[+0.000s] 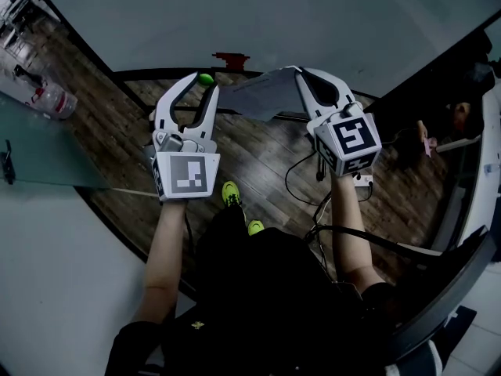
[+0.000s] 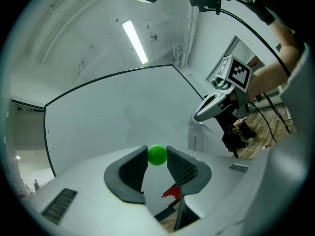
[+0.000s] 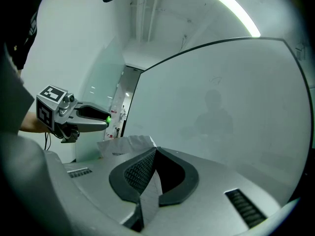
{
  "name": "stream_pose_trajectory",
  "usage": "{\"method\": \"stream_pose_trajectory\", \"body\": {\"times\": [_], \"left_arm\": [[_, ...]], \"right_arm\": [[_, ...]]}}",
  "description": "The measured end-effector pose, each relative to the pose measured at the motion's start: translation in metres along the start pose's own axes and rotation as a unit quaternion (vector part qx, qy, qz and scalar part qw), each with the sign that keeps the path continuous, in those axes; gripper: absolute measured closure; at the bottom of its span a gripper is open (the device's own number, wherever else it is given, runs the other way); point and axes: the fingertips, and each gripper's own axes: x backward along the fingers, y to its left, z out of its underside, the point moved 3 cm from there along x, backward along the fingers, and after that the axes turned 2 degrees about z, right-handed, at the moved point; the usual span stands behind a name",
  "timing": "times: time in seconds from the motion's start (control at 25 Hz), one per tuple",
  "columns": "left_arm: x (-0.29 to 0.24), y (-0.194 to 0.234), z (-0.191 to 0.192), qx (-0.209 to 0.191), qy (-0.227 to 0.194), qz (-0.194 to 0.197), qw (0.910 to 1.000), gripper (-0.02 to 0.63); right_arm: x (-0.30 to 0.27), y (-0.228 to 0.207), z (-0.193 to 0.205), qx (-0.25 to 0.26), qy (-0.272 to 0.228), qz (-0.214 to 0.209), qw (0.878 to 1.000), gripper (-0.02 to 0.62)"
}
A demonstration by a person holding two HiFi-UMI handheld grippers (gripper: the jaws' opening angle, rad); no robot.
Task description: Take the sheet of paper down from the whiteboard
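right claw is closed flat on one edge of the sheet of paper. the sheet is pinched between its ribbed pads and bows out loose towards the other claw. left claw stands part-way closed, its tips pressing on a small green ball. the ball is judged to be the magnet that pinned the sheet, taken off by one hand so the other could draw the paper away without tearing it. the sheet hangs in the air between the two claws, in front of the whiteboard. so far as the views show, it is not touching the board, and the take-down is judged done or nearly so. the board face is blank, pale and dark-framed, with a small red piece at its lower edge, nature not determined. below it lies a dark wood-pattern floor with loose cables trailing across it. a clear bottle lies off to the left. a strip light runs along a white ceiling, and the walls are plain and light.
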Motion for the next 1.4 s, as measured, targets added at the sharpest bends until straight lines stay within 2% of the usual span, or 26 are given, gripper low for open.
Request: {"method": "stream_pose_trajectory", "body": {"times": [0.68, 1.08, 1.4], "left_arm": [[0.062, -0.05, -0.031, 0.032, 0.014, 0.003, 0.9994, 0.476], [0.092, -0.079, -0.048, 0.023, 0.021, 0.006, 0.9995, 0.476], [0.107, -0.095, -0.044, 0.029, 0.032, 0.014, 0.999, 0.476]], "right_arm": [[0.064, 0.029, -0.002, -0.013, -0.022, -0.039, 0.999, 0.583], [0.099, 0.039, 0.0, -0.022, -0.034, -0.056, 0.998, 0.583], [0.113, 0.046, 0.008, -0.034, -0.026, -0.067, 0.997, 0.583]]}}
